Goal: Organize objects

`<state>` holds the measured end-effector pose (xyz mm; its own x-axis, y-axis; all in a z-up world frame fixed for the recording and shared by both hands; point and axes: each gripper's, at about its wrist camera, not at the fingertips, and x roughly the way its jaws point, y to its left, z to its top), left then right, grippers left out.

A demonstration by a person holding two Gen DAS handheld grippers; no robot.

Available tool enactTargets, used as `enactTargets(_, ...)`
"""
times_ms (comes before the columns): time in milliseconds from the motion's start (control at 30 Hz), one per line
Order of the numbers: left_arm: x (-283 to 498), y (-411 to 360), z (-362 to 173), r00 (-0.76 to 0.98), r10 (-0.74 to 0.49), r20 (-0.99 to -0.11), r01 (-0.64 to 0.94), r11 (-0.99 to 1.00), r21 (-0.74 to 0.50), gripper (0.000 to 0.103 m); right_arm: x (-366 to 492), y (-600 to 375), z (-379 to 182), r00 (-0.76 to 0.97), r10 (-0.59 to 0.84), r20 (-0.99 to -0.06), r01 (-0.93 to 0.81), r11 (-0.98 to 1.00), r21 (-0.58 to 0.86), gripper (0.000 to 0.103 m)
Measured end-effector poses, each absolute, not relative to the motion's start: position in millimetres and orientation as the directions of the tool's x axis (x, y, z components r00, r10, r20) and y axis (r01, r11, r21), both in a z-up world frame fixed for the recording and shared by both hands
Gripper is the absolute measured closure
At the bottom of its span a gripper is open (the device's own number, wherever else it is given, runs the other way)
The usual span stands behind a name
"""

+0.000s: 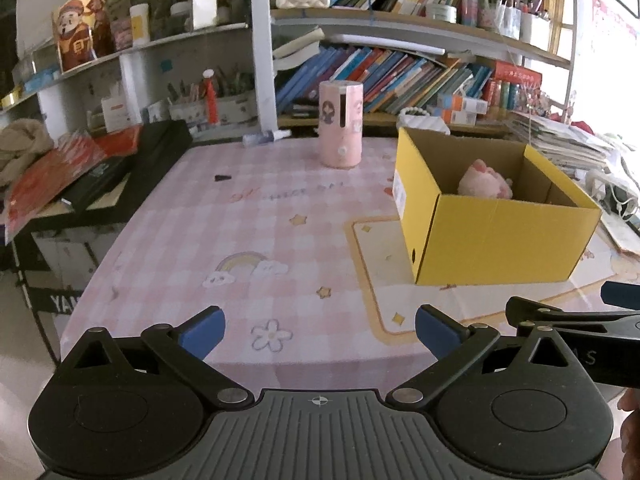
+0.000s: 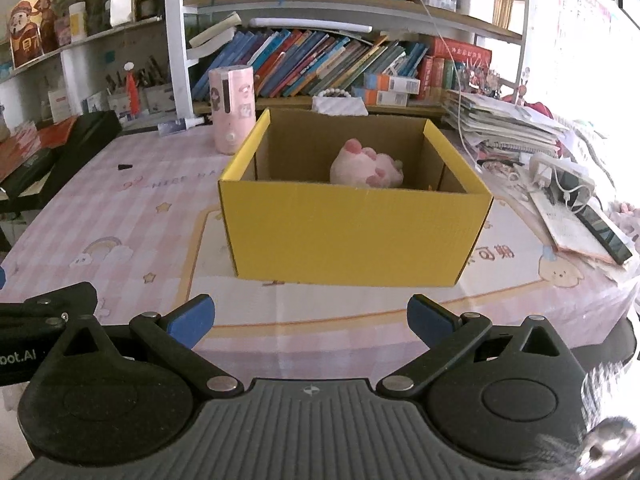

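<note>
A yellow cardboard box (image 2: 352, 236) stands open-topped on the pink checked tablecloth (image 2: 120, 216), straight ahead in the right wrist view. Inside it lies a pink plush toy (image 2: 366, 166). In the left wrist view the same yellow box (image 1: 496, 240) sits to the right with the plush toy (image 1: 484, 182) inside. A pink cylinder container (image 1: 341, 124) stands upright behind, seen as the pink cylinder (image 2: 233, 108) left of the box. My left gripper (image 1: 320, 332) is open and holds nothing, over the table's near edge. My right gripper (image 2: 310, 320) is open too, short of the box.
A small black piece (image 1: 223, 177) lies on the cloth, a small bottle (image 1: 266, 137) at the back edge. Black and red boxes (image 1: 100, 172) crowd the left side. Stacked papers (image 2: 504, 124), a phone (image 2: 604, 232) and cables lie right. Bookshelves (image 2: 320, 64) stand behind.
</note>
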<state>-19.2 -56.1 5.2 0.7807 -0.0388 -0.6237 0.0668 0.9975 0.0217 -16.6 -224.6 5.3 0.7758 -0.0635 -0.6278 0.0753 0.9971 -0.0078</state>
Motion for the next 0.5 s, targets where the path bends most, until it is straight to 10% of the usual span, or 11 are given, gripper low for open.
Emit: enactTargets(500,-36.5,-51.0,-1.2,0.767,-0.029,-0.641,0.056,0.998,0.022,0.001,-36.1,-215.6,-3.4,0.754,-0.071,-0.653,0.090,0.996,-0.005,0.000)
